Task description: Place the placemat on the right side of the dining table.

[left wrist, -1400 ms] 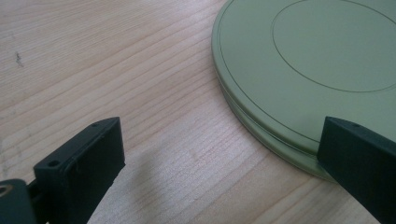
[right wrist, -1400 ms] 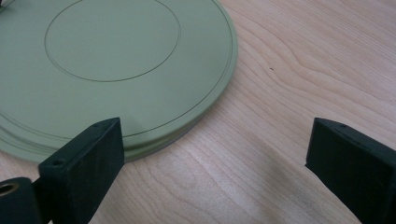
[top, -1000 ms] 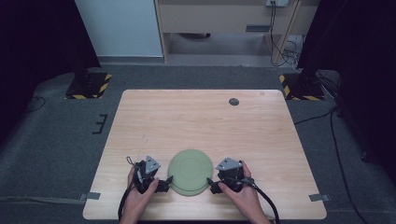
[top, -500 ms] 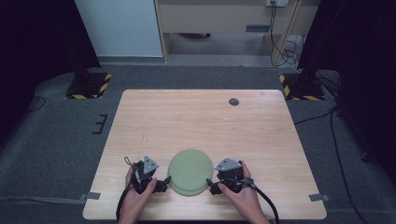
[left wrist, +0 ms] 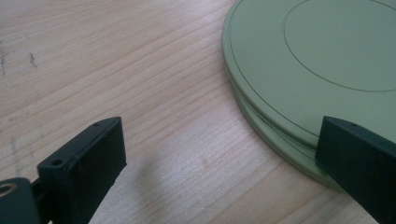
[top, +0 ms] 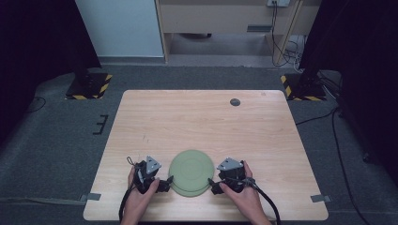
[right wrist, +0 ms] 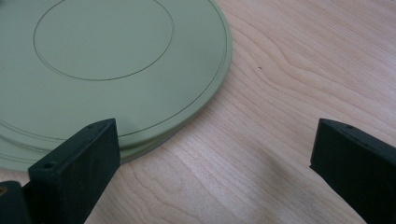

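Flanking round, smooth green plates point(top: 190, 171) on pale grained wood table point(top: 206, 122).

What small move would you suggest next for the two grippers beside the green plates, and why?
Probably ease each gripper inward so its jaws straddle a plate rim. Both the left gripper and right gripper stand open at opposite edges of the stacked plates, with one jaw of each over the rim and nothing gripped.

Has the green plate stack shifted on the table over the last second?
No. The green plate stack sits at the same spot near the table's front edge.
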A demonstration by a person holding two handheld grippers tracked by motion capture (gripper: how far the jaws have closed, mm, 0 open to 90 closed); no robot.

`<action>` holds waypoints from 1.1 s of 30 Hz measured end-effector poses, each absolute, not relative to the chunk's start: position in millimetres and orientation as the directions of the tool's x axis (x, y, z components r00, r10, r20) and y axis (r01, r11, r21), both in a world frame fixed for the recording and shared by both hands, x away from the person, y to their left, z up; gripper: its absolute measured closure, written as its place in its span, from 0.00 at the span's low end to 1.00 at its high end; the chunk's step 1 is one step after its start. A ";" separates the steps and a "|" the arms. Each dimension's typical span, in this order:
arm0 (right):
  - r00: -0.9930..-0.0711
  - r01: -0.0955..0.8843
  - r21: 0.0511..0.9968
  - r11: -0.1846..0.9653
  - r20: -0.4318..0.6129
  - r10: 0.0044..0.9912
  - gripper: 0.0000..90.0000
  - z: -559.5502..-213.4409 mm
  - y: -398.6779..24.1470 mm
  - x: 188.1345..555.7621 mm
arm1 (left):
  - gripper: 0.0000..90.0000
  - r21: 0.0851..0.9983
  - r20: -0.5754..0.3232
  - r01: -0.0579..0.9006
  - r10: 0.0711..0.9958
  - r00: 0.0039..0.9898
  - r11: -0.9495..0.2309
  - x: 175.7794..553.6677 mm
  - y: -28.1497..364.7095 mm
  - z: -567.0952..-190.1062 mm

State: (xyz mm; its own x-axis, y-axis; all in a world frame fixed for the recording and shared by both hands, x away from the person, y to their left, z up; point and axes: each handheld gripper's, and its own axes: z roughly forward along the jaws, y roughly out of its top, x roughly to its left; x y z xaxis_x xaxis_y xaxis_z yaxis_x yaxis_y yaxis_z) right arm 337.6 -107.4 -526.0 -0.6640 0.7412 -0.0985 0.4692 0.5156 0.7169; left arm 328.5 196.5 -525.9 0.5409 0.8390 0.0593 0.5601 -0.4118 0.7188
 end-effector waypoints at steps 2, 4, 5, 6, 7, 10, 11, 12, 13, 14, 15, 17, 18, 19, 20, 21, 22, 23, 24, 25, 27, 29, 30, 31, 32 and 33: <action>-0.661 0.471 0.717 0.514 -0.099 0.744 0.02 -526.1 -107.8 338.7 | 0.01 0.721 0.063 0.560 0.843 0.535 -0.409 329.8 195.1 -525.8; -0.655 0.475 0.717 0.510 -0.099 0.750 0.01 -526.3 -108.4 339.9 | 0.01 0.723 0.061 0.561 0.845 0.531 -0.404 331.1 194.2 -526.0; -0.654 0.475 0.718 0.509 -0.099 0.750 0.01 -526.3 -108.7 340.6 | 0.01 0.723 0.061 0.561 0.846 0.529 -0.403 331.7 194.0 -526.2; -0.650 0.478 0.719 0.504 -0.097 0.754 0.01 -526.4 -108.7 341.2 | 0.01 0.723 0.059 0.563 0.847 0.528 -0.401 332.4 193.9 -526.4; -0.648 0.480 0.717 0.505 -0.097 0.755 0.01 -526.6 -109.2 341.9 | 0.00 0.723 0.059 0.564 0.848 0.526 -0.400 333.3 193.8 -526.5; -0.644 0.484 0.719 0.499 -0.094 0.760 0.01 -526.7 -109.9 343.4 | 0.00 0.726 0.060 0.563 0.852 0.521 -0.395 334.6 192.7 -526.9; -0.642 0.485 0.719 0.497 -0.093 0.761 0.02 -526.6 -110.1 343.5 | 0.00 0.727 0.061 0.562 0.852 0.520 -0.395 334.6 192.2 -526.9; -0.641 0.486 0.720 0.495 -0.092 0.762 0.03 -526.2 -110.3 343.3 | 0.01 0.727 0.062 0.561 0.851 0.521 -0.396 334.5 191.8 -526.8; -0.643 0.482 0.720 0.499 -0.096 0.760 0.05 -525.8 -110.6 342.8 | 0.01 0.728 0.062 0.560 0.851 0.521 -0.396 334.1 191.5 -526.5; -0.643 0.481 0.721 0.498 -0.096 0.760 0.06 -525.5 -110.5 341.9 | 0.02 0.728 0.062 0.560 0.850 0.522 -0.397 333.6 191.4 -526.2; -0.642 0.480 0.724 0.496 -0.096 0.760 0.06 -525.4 -110.3 341.0 | 0.03 0.728 0.062 0.559 0.850 0.523 -0.397 333.2 191.4 -526.3; -0.648 0.481 0.723 0.497 -0.089 0.757 0.06 -525.2 -109.5 339.5 | 0.03 0.728 0.062 0.559 0.851 0.521 -0.396 333.4 191.2 -526.3; -0.655 0.477 0.720 0.504 -0.091 0.750 0.06 -525.4 -109.3 339.2 | 0.03 0.727 0.065 0.560 0.851 0.520 -0.398 334.0 190.8 -526.2; -0.654 0.476 0.720 0.505 -0.094 0.751 0.05 -525.8 -108.5 338.8 | 0.02 0.727 0.067 0.559 0.852 0.520 -0.399 334.4 190.7 -526.2; -0.651 0.477 0.720 0.503 -0.095 0.753 0.05 -525.8 -108.3 338.9 | 0.02 0.728 0.066 0.559 0.853 0.518 -0.396 335.0 190.3 -526.4; -0.652 0.475 0.720 0.506 -0.098 0.752 0.05 -525.7 -108.6 339.7 | 0.01 0.729 0.066 0.559 0.854 0.516 -0.394 335.7 190.0 -526.6; -0.650 0.476 0.721 0.504 -0.098 0.754 0.04 -525.9 -109.0 340.5 | 0.01 0.730 0.068 0.558 0.854 0.515 -0.395 336.3 189.3 -526.6; -0.644 0.480 0.720 0.501 -0.099 0.759 0.04 -526.1 -109.3 341.2 | 0.01 0.731 0.071 0.556 0.854 0.515 -0.396 336.8 188.4 -526.7; -0.640 0.483 0.719 0.500 -0.099 0.762 0.03 -526.1 -109.8 342.1 | 0.01 0.733 0.073 0.554 0.855 0.513 -0.395 337.2 187.4 -526.7; -0.637 0.483 0.721 0.497 -0.101 0.765 0.03 -526.2 -110.2 343.0 | 0.02 0.734 0.075 0.552 0.855 0.513 -0.395 337.6 186.7 -526.8; -0.629 0.489 0.721 0.492 -0.099 0.771 0.03 -526.3 -110.8 344.1 | 0.01 0.735 0.071 0.553 0.857 0.511 -0.391 338.7 186.3 -527.3; -0.628 0.488 0.721 0.492 -0.101 0.771 0.03 -526.3 -111.5 345.2 | 0.01 0.734 0.068 0.557 0.857 0.510 -0.389 339.5 186.2 -527.1; -0.626 0.490 0.721 0.490 -0.099 0.773 0.04 -526.4 -111.5 345.2 | 0.01 0.733 0.067 0.557 0.857 0.511 -0.390 339.4 186.2 -526.8; -0.627 0.491 0.721 0.489 -0.096 0.773 0.04 -526.2 -111.5 345.1 | 0.02 0.734 0.066 0.557 0.857 0.512 -0.389 338.9 186.2 -526.7; -0.627 0.492 0.722 0.487 -0.095 0.774 0.05 -526.0 -111.5 344.8 | 0.03 0.734 0.062 0.557 0.856 0.514 -0.388 338.0 186.2 -526.5; -0.629 0.490 0.721 0.489 -0.096 0.771 0.06 -525.8 -111.6 344.2 | 0.03 0.732 0.065 0.557 0.854 0.517 -0.393 337.0 186.0 -526.3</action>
State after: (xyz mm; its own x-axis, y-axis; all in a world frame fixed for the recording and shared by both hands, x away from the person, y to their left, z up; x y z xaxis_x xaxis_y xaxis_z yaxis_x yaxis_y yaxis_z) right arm 344.2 -111.6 -525.8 -0.6291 0.7714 -0.0957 0.4902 0.4892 0.7214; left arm 337.0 186.0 -526.3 0.5167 0.8537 0.0652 0.5569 -0.3930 0.7317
